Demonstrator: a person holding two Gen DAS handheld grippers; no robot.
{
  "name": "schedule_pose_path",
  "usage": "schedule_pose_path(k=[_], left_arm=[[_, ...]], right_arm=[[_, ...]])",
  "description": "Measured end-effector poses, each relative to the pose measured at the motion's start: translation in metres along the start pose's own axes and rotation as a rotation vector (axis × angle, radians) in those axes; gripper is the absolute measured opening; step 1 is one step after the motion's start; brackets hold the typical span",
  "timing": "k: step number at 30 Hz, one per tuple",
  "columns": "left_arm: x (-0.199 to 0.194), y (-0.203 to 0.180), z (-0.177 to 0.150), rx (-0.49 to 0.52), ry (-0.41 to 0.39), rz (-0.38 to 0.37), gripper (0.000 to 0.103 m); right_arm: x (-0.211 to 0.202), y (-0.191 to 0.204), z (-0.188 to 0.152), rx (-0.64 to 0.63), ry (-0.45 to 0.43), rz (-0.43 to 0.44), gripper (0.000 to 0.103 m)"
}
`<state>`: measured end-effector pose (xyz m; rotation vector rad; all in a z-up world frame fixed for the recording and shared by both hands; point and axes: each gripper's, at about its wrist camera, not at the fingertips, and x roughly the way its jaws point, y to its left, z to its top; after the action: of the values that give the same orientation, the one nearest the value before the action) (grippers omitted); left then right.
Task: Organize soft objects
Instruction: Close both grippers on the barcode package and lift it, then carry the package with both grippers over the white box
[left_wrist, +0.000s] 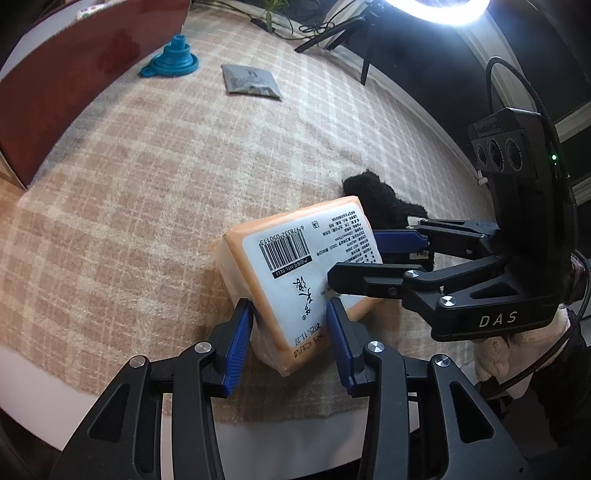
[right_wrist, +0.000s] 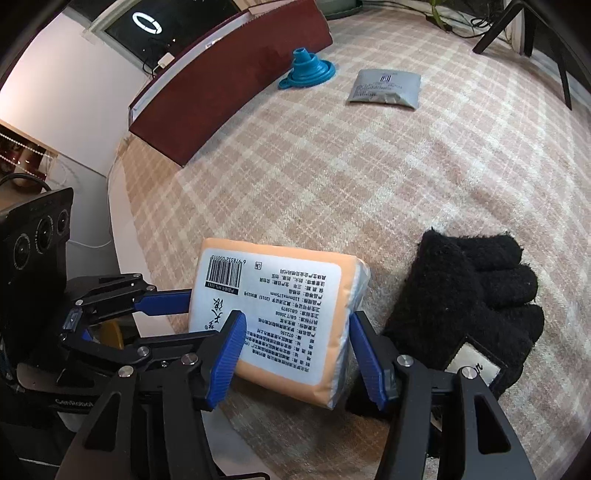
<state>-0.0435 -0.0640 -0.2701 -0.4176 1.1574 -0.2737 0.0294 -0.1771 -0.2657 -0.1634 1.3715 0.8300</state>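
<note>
Near the front edge of the plaid cloth (left_wrist: 147, 184), in the left wrist view, I am seeing the orange tissue pack (left_wrist: 295, 266) tilted up on one long edge, label side facing up and to the right, its long axis running away from my left gripper (left_wrist: 290, 343) toward the black glove (left_wrist: 373, 199) behind it. My left gripper's blue pads are sitting either side of the pack's near end, and I am judging them clamped on it or very nearly so; the left pad looks to be touching, the right one is close against the label. The right gripper (left_wrist: 354, 258) is coming in from the right side, its two fingers straddling the pack's far end. Turning to the right wrist view, I am looking at the same tissue pack (right_wrist: 280, 317) between my right gripper (right_wrist: 295, 350) pads, with a sliver of gap showing at the right pad, so I cannot tell whether it is gripping. The left gripper (right_wrist: 177, 317) is reaching in from the left edge at the pack's barcode end. The black glove (right_wrist: 469, 306) is lying just beside the pack on the right, while a grey pouch (right_wrist: 384, 88) and a blue funnel (right_wrist: 310, 66) are sitting well apart near the far edge.
</note>
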Motion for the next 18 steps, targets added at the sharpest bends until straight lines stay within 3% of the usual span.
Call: schedule_pose_path(k=[18], left_arm=[[-0.059,-0.004,0.036,0.065,-0.162,0.043,0.038]], right_arm=[[-0.044,0.030,0.038,-0.017,-0.167,-0.018,0.054]])
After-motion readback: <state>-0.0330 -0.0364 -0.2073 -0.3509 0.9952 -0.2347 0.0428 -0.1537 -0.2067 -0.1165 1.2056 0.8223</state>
